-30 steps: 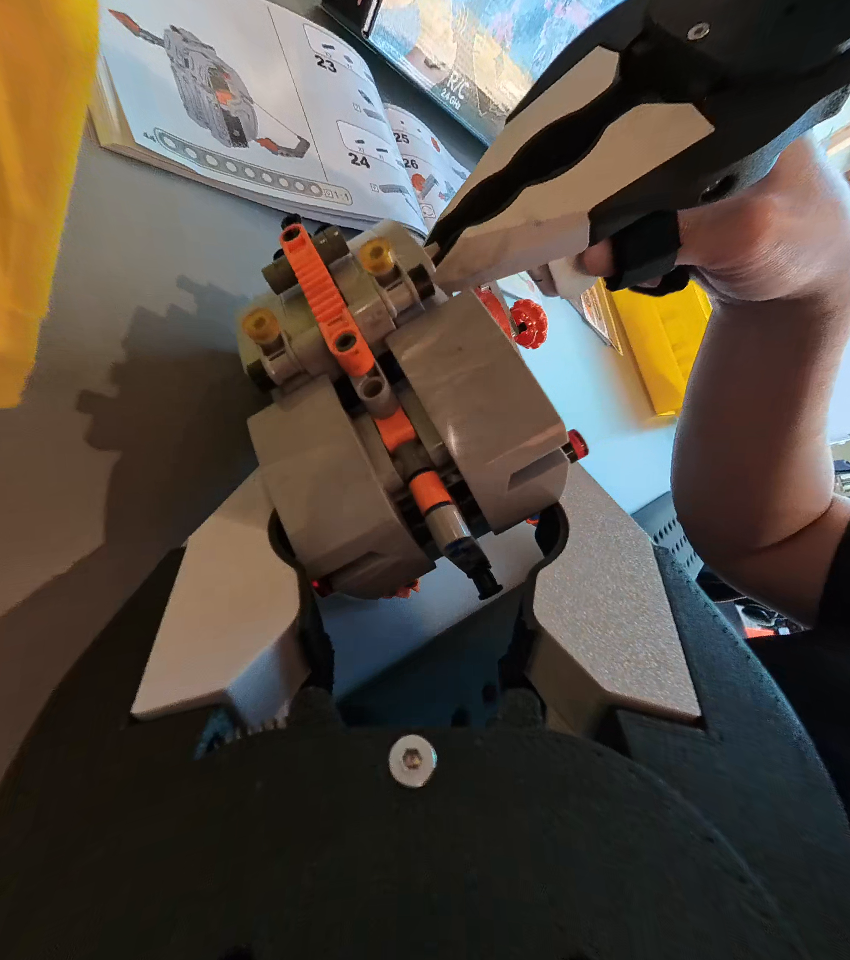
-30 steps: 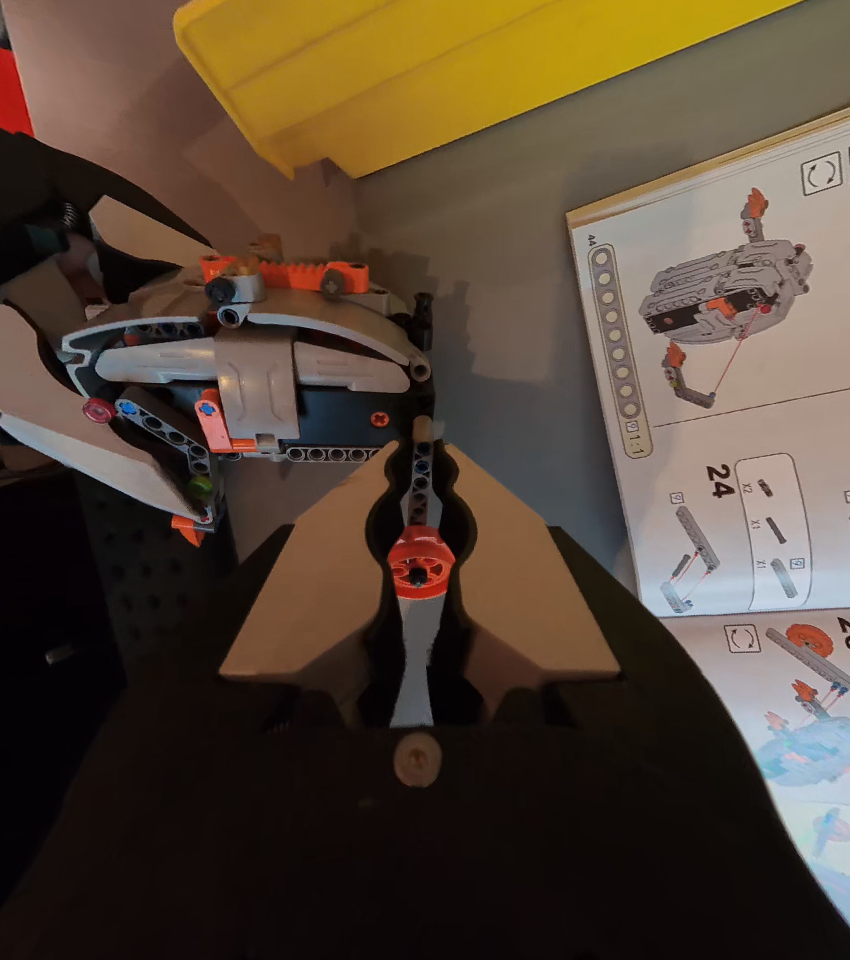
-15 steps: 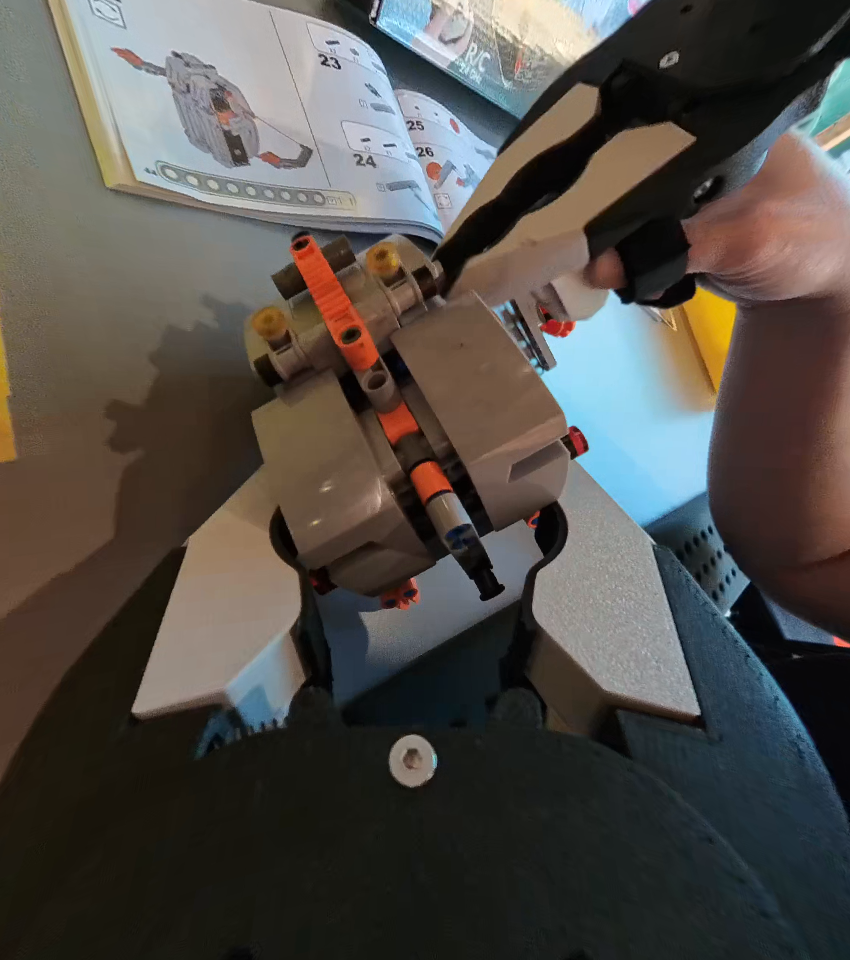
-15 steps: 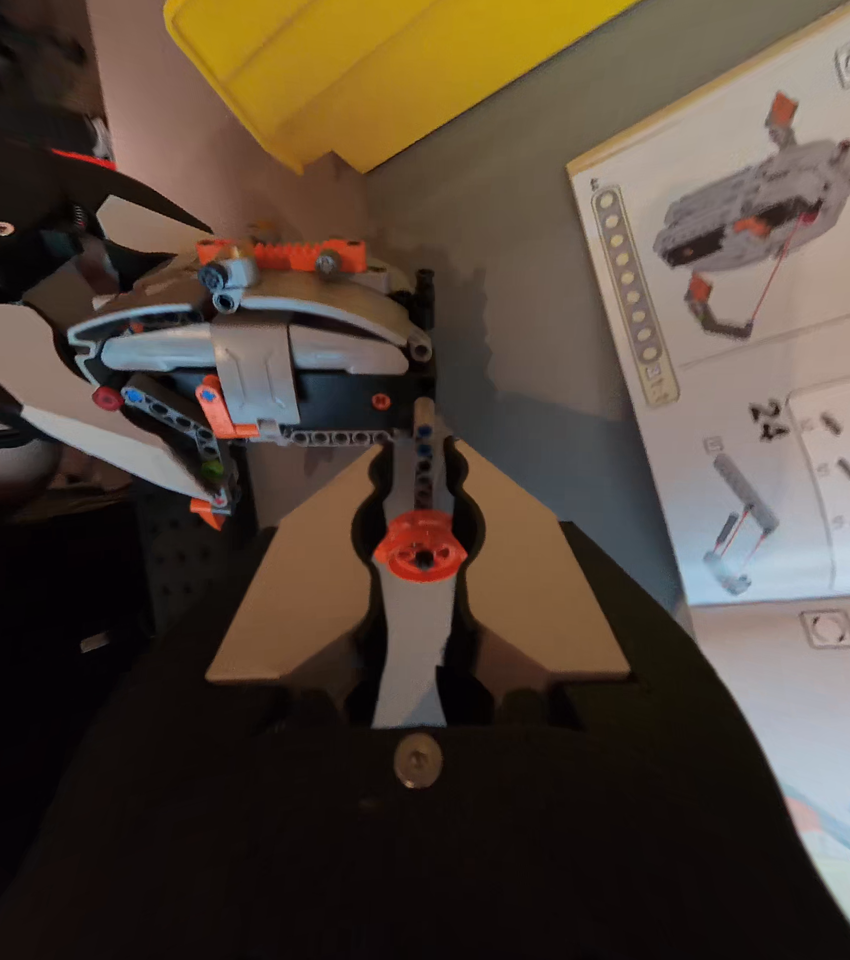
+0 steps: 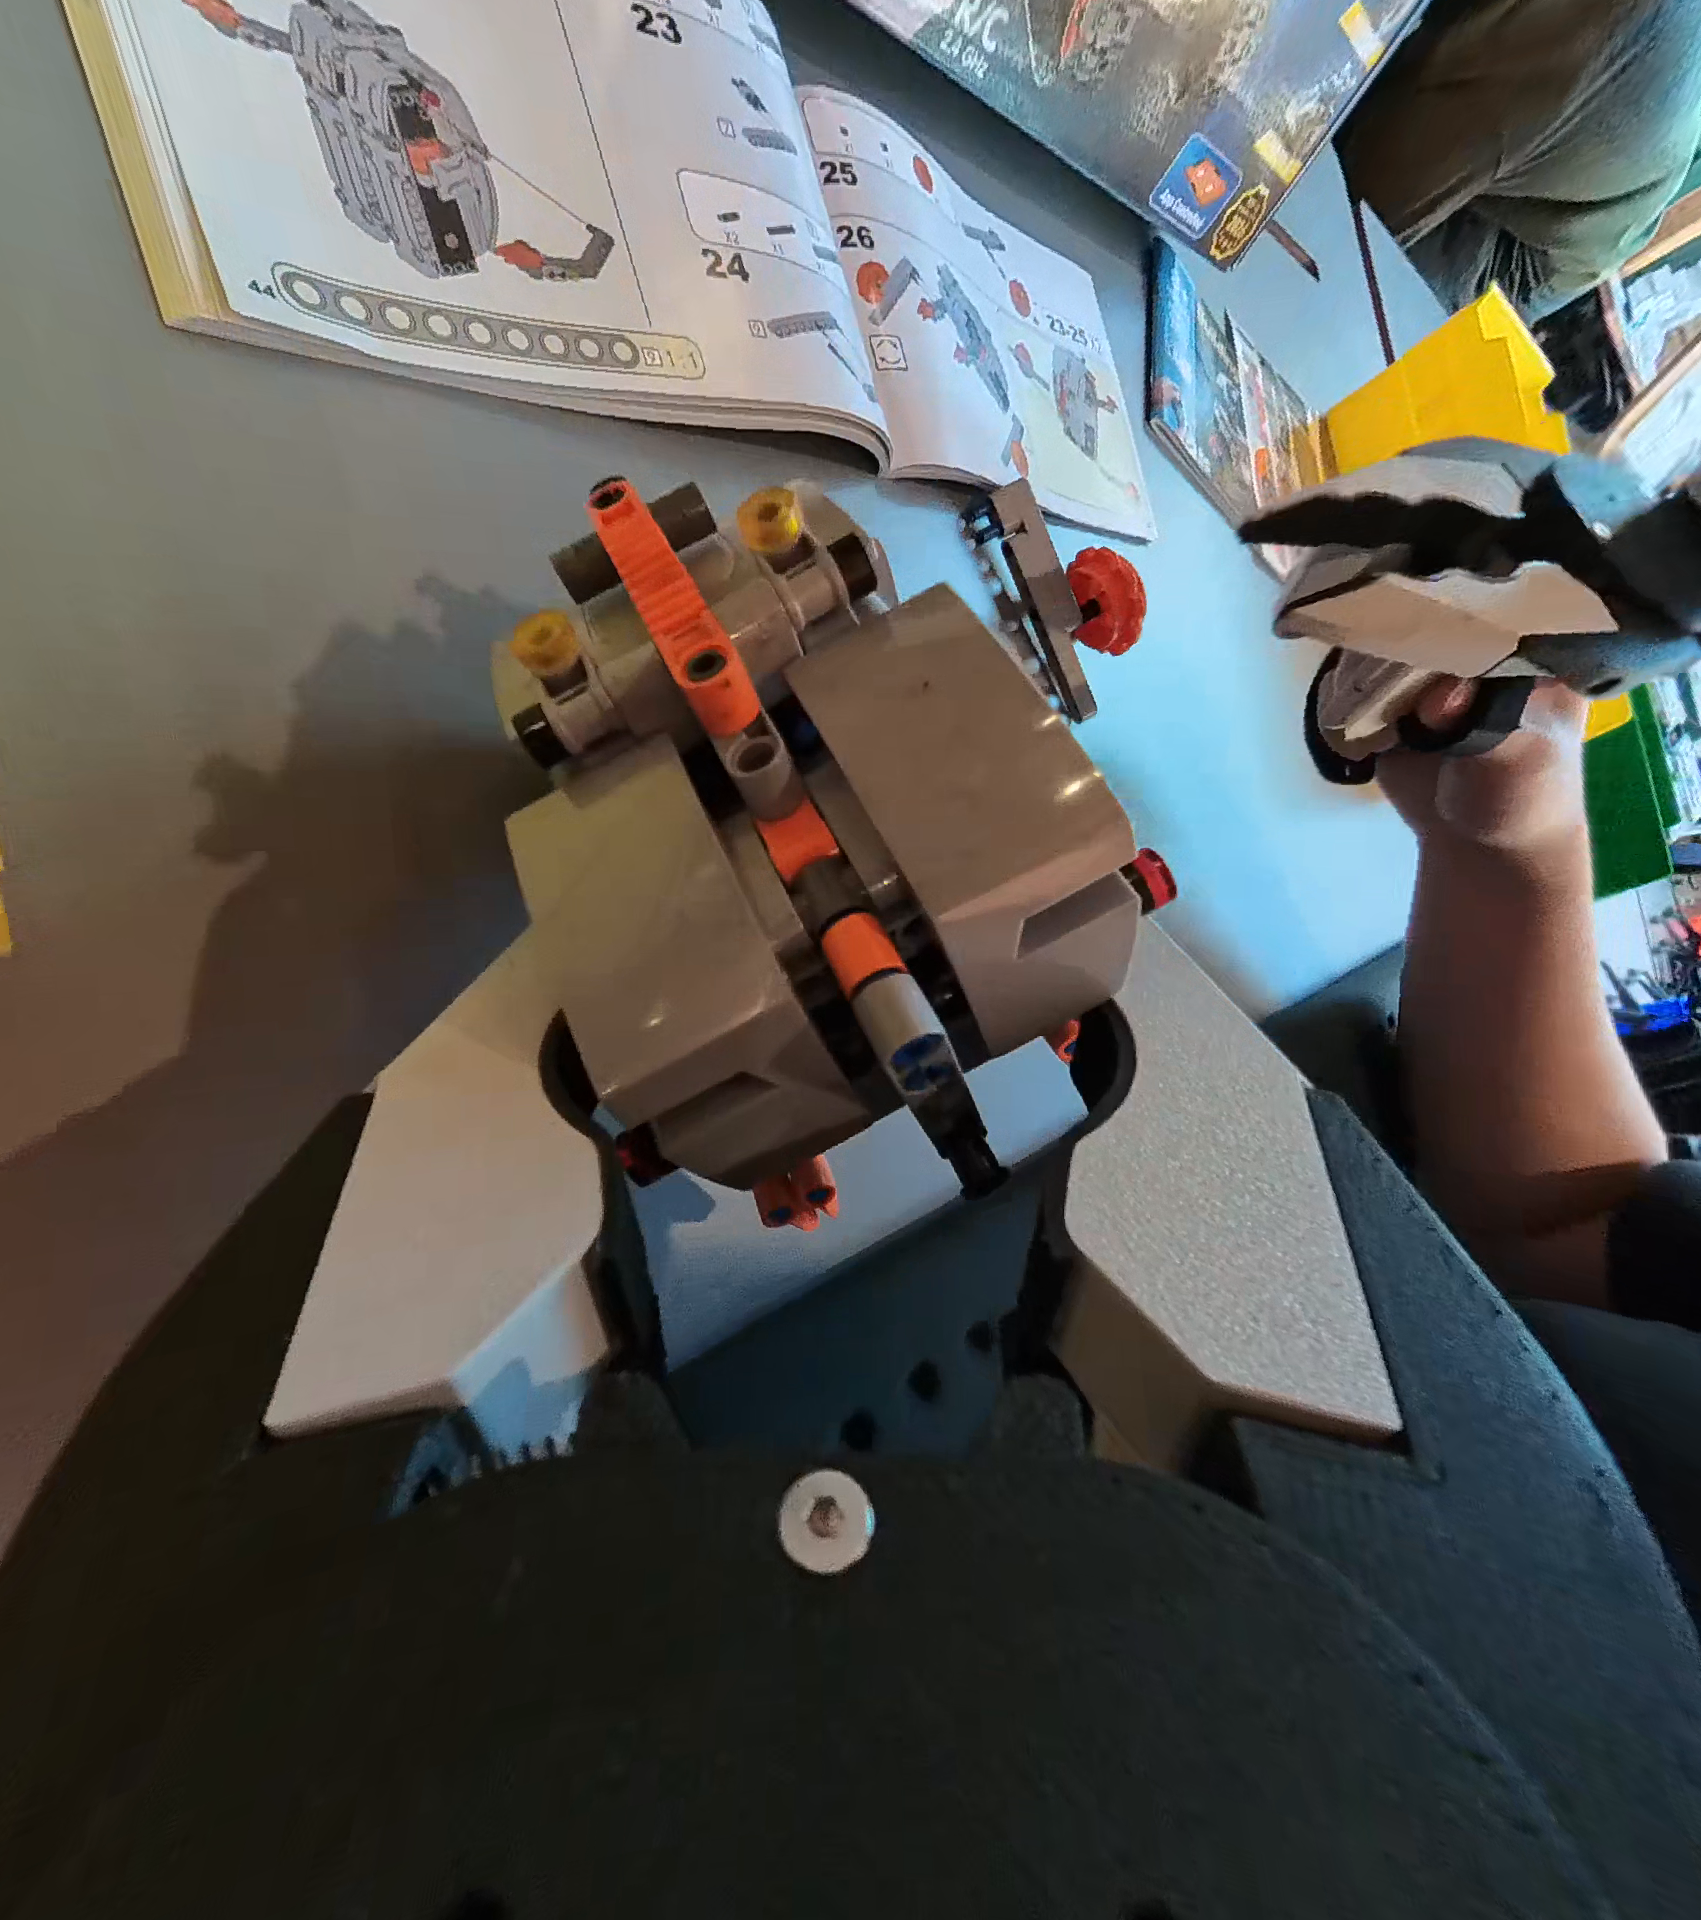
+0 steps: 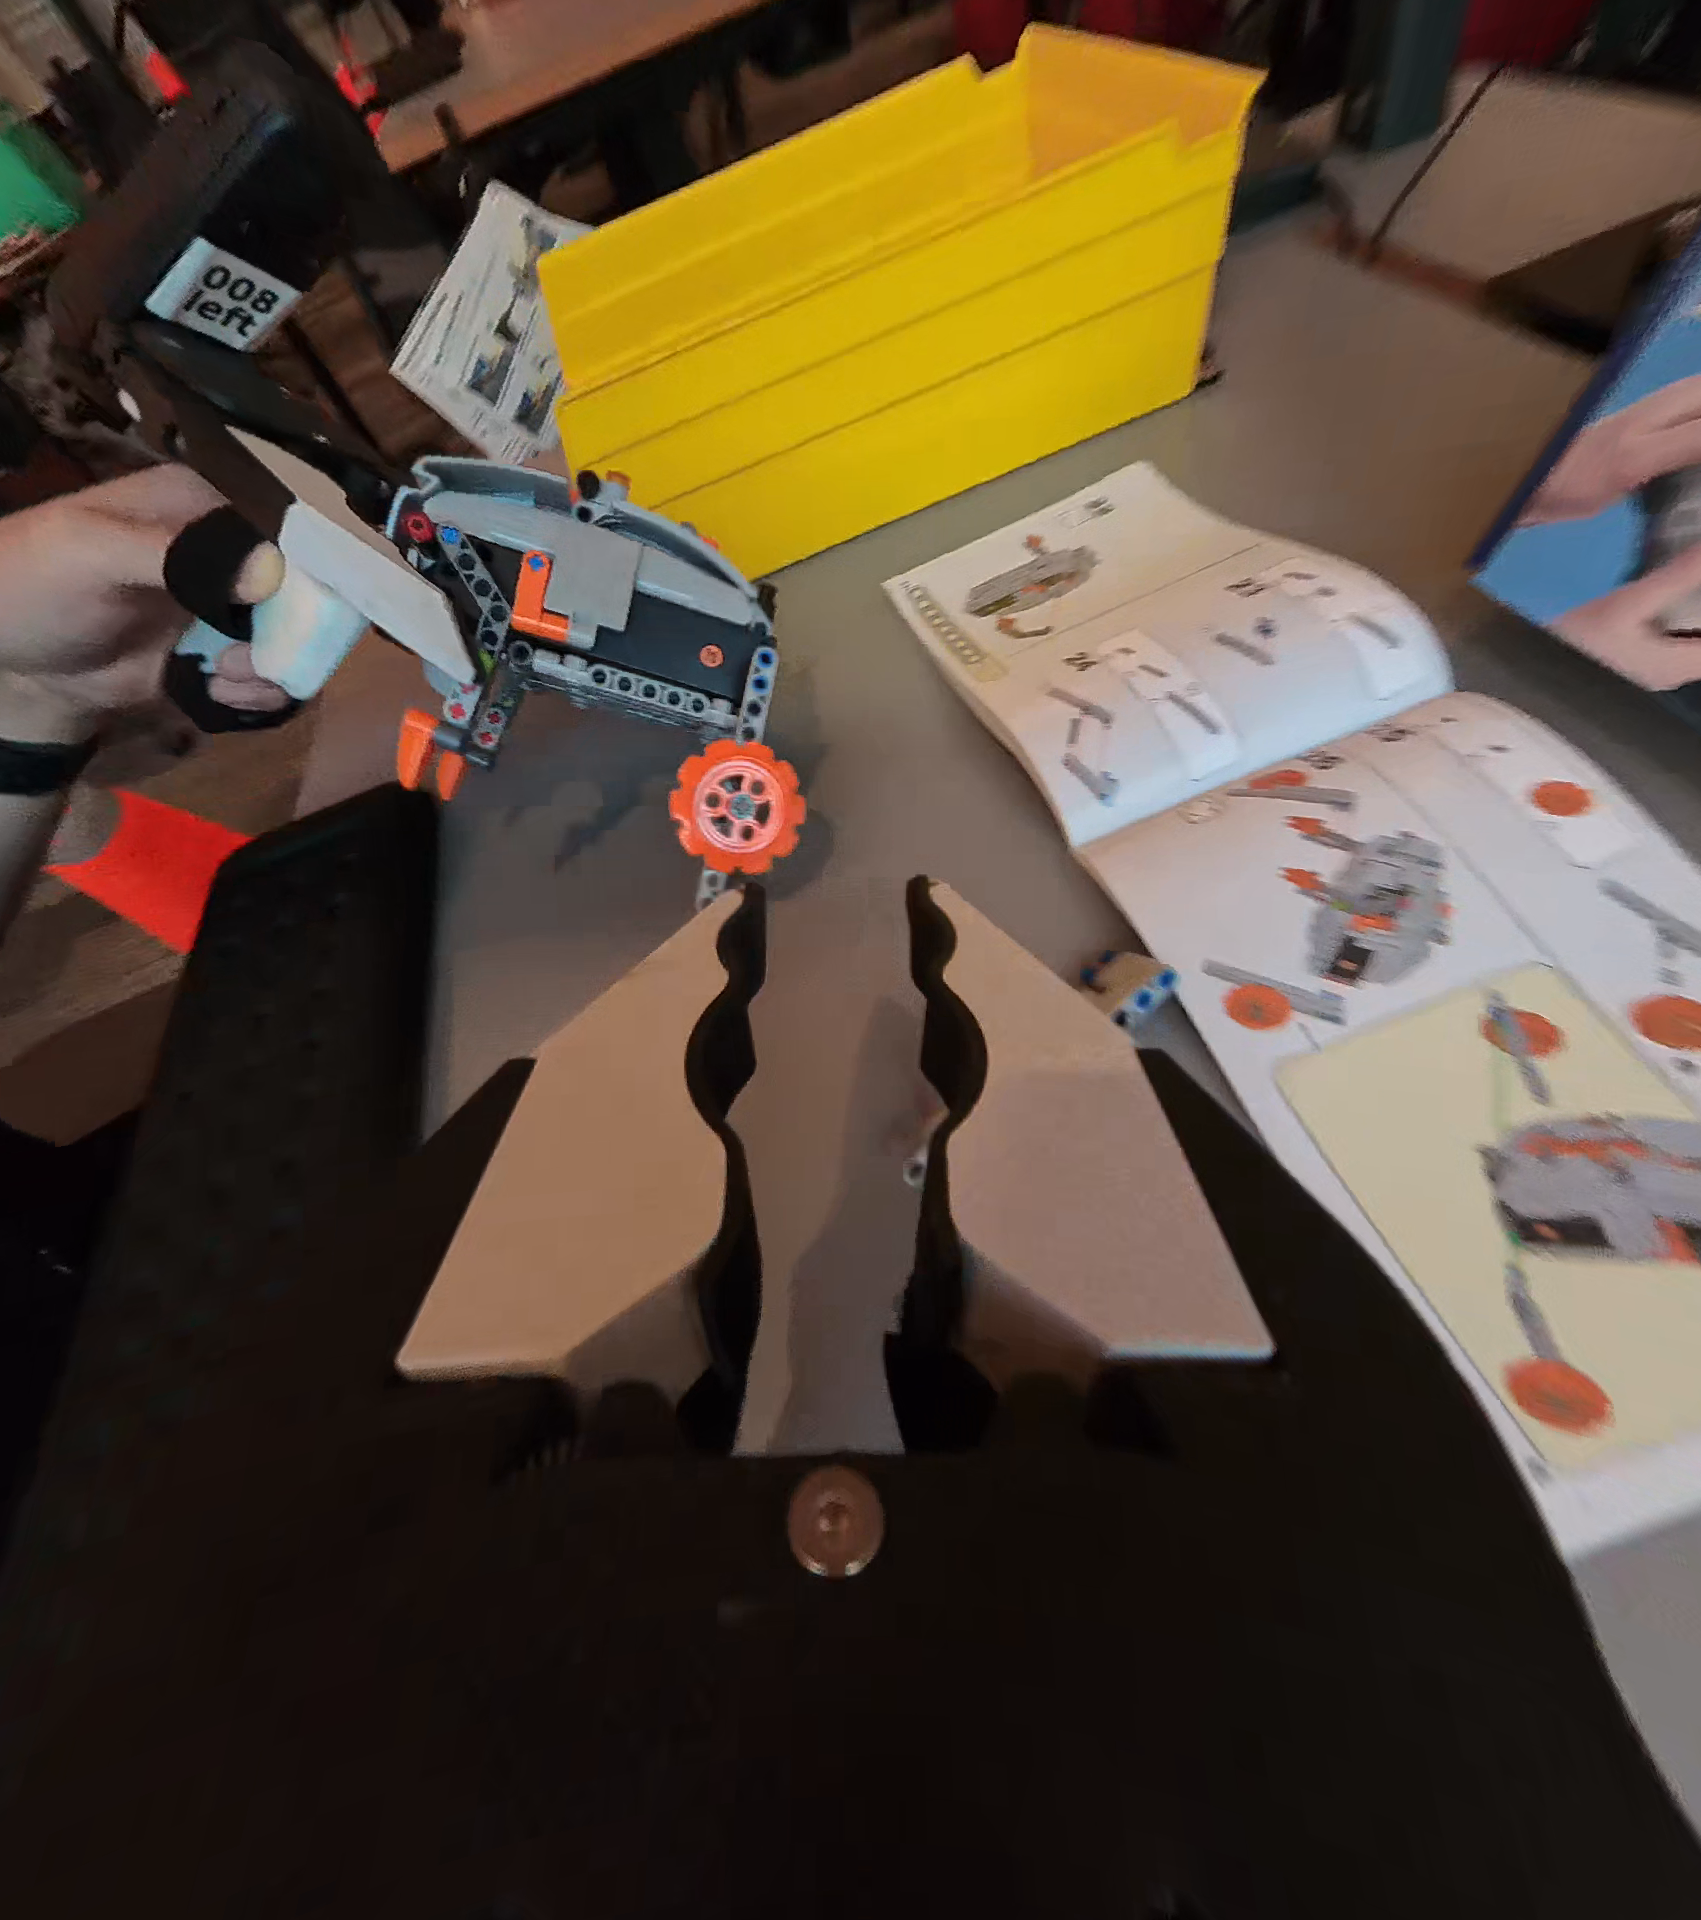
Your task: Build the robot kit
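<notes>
My left gripper is shut on a grey brick-built model with orange and yellow pins, holding it by its rounded rear end above the grey table. A grey beam carrying an orange-red gear is fixed to the model's far right side. My right gripper is open and empty, just short of that gear, and it also shows at the right of the left wrist view. The right wrist view shows the left gripper gripping the model.
An open instruction booklet lies to the right of the model. A yellow bin stands behind it. A printed box is at far right. A small tan piece with blue pins lies by the booklet.
My right gripper has let go of the beam with the gear, which now stays on the model. It has opened and drawn back to the right. The left gripper still holds the model.
</notes>
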Demonstrator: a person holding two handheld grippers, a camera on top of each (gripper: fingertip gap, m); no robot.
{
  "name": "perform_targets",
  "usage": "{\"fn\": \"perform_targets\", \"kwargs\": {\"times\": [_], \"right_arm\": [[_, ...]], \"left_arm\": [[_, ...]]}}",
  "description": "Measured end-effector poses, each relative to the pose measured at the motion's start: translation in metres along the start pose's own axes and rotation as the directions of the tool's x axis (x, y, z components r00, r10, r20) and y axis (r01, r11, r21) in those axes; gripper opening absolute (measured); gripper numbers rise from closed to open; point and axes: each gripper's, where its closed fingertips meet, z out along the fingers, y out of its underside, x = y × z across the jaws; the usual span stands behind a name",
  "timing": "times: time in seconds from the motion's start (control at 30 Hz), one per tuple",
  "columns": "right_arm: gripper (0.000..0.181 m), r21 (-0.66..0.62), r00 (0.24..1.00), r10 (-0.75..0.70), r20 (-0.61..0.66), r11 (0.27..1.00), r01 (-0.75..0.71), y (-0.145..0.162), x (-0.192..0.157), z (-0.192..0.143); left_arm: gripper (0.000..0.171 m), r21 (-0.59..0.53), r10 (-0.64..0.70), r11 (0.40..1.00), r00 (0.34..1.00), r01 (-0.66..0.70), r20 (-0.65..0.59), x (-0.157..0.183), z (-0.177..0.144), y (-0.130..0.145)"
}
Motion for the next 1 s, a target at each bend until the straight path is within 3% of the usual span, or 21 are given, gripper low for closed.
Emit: {"fn": "perform_targets", "kwargs": {"times": [0.13, 0.27, 0.5, 0.77, 1.0], "right_arm": [[0.026, 0.070, 0.988, -0.088, -0.125, 0.993, 0.097, 0.017, 0.017, -0.034], [0.026, -0.074, 0.963, -0.156, -0.219, 0.987, 0.143, 0.045, 0.041, -0.047], [0.025, -0.055, 0.979, -0.133, -0.153, 0.990, 0.126, 0.044, 0.028, -0.037], [0.026, -0.136, 0.982, -0.168, -0.091, 0.979, 0.155, 0.056, 0.007, -0.023], [0.026, -0.165, 0.990, -0.136, -0.047, 0.978, 0.127, 0.063, -0.002, -0.016]], "left_arm": [[0.091, -0.097, 0.015, 0.995, 1.000, -0.013, 0.014, 0.003, 0.000, 0.001], [0.091, -0.253, 0.050, 0.966, 0.999, -0.050, -0.006, 0.014, 0.002, 0.006], [0.091, -0.475, 0.099, 0.875, 0.995, -0.099, -0.025, 0.028, 0.015, 0.005], [0.091, -0.553, 0.141, 0.811, 0.982, -0.188, -0.127, 0.038, 0.028, 0.000], [0.091, -0.565, 0.127, 0.792, 0.968, -0.231, -0.217, 0.041, 0.029, 0.002]]}}
